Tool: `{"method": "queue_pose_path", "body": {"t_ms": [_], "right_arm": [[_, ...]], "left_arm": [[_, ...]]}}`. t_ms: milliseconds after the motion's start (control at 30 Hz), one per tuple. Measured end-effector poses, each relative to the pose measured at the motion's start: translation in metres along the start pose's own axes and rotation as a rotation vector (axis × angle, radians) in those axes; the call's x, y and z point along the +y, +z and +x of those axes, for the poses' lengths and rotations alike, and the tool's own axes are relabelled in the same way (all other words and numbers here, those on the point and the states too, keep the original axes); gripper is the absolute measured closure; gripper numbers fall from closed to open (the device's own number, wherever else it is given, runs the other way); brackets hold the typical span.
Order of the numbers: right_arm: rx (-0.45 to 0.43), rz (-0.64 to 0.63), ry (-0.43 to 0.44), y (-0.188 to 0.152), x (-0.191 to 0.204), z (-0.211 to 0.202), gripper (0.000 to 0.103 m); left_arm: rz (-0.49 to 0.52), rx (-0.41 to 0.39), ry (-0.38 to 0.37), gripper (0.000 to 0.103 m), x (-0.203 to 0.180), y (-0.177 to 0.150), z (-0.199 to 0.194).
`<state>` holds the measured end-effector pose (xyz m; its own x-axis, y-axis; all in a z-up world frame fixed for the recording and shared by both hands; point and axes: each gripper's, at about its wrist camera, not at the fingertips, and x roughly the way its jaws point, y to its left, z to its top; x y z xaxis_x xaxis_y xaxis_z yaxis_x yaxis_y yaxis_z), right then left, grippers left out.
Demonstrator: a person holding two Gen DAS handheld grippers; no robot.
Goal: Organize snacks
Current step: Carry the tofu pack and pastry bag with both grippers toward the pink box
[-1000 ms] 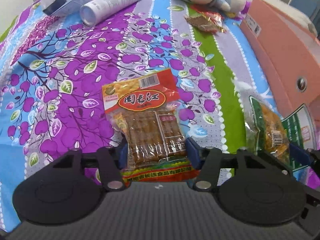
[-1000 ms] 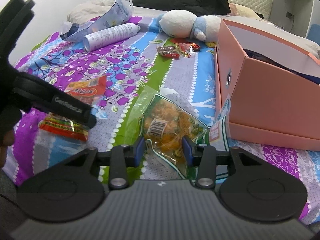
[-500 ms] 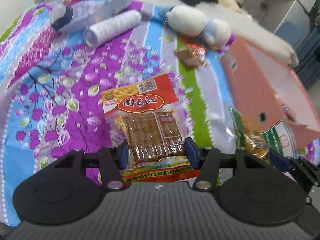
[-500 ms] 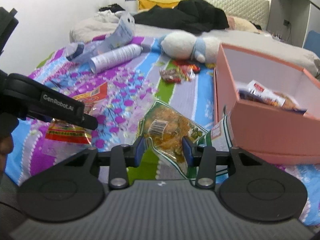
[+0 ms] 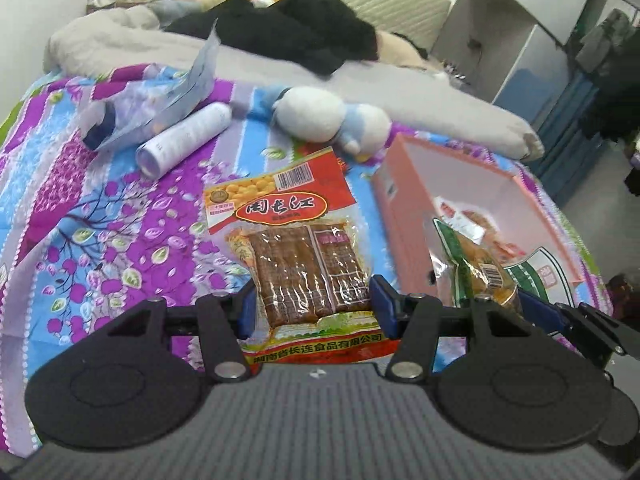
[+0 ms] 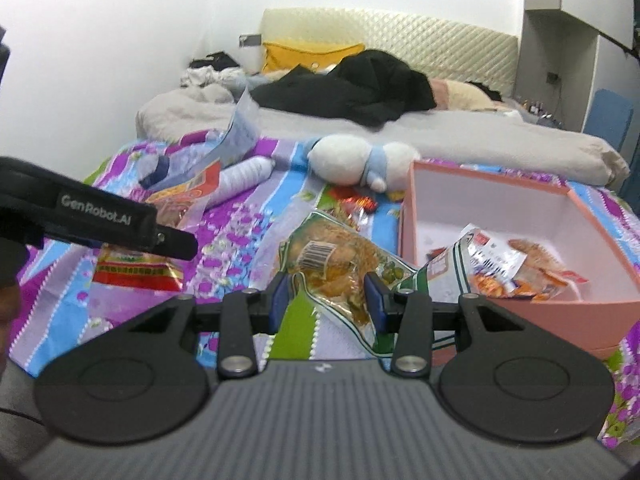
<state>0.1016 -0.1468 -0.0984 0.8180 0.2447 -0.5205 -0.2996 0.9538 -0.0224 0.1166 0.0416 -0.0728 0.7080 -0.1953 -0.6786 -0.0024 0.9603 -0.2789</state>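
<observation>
The left gripper [image 5: 312, 306] clamps a red packet of brown dried tofu [image 5: 296, 256], held clear above the floral bedspread [image 5: 100, 240]. The right gripper [image 6: 326, 300] pinches a clear bag of orange snack [image 6: 332, 260] beside the pink box [image 6: 520, 308]. That open box sits on the bed and holds one snack packet [image 6: 516, 264] on its white floor.

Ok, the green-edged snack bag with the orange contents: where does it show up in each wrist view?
Left wrist view: green-edged snack bag at lower right, held in the right gripper, in front of the pink box.
Right wrist view: same bag at centre, between the right gripper's pads.
Shared landmark: white plush toy behind the box.
</observation>
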Motion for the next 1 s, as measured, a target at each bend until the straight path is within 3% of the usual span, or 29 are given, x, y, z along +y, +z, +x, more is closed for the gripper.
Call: {"method": "queue_pose_path", "body": {"t_ms": [200,533,1000], "right_arm": [[-0.033,0.012,-0.049,0.007,-0.015,-0.023,0.059],[-0.054,0.142,-0.181,-0.004,-0.062,-0.056,0.059],[-0.031,0.202,-0.248,0.011,-0.13,-0.022,0.059]], "left_arm": [[0.034,-0.016,-0.079,0.041,-0.035,0.003,-0.011],[0.138,0.012,-0.201,0.042,-0.102,0.002,0.002],[0.217,0.058,-0.269,0.042,-0.167,0.046,0.066]]}}
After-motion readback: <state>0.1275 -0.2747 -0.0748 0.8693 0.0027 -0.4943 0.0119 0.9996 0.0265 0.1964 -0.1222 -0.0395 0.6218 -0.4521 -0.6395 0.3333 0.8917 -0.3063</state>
